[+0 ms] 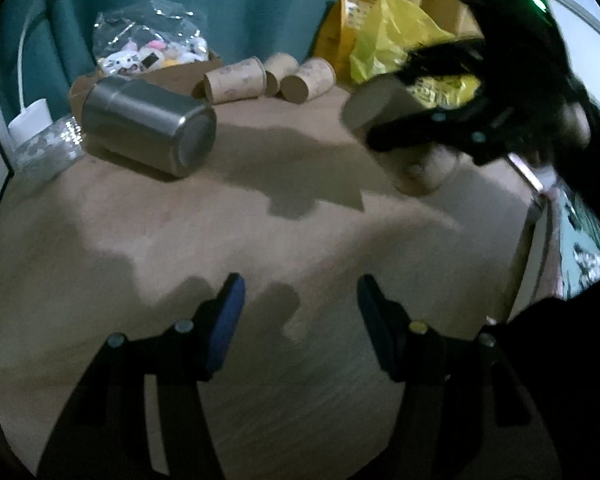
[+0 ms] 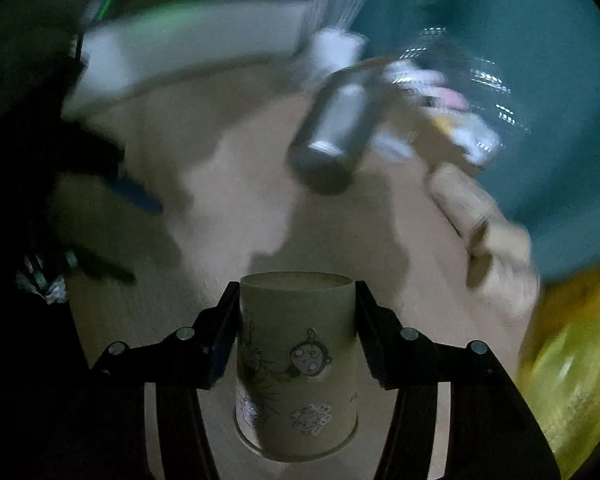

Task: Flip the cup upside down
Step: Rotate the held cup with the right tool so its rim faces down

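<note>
One paper cup (image 2: 296, 364), tan with cartoon faces, held above table (image 1: 260, 240), squeezed between right gripper (image 2: 296, 312) fingers, flat bottom pointing away from camera. Left gripper (image 1: 300, 320) wide apart, holding nothing, low over bare table middle. Metal can (image 1: 148, 128) lies on side far back. Three more paper cups (image 1: 268, 78) lie beside yellow bag (image 1: 384, 36).

A lived-in room at home, by the look of it. A wooden table (image 1: 148, 240) fills the middle of the left wrist view, backed by a teal curtain (image 1: 260, 4) along the top. At upper left a clear bag of small plush toys (image 1: 152, 46) sits in a cardboard box. A crumpled yellow bag (image 1: 388, 28) lies at upper right, and a steel tumbler (image 1: 148, 124) lies on its side at left.
</note>
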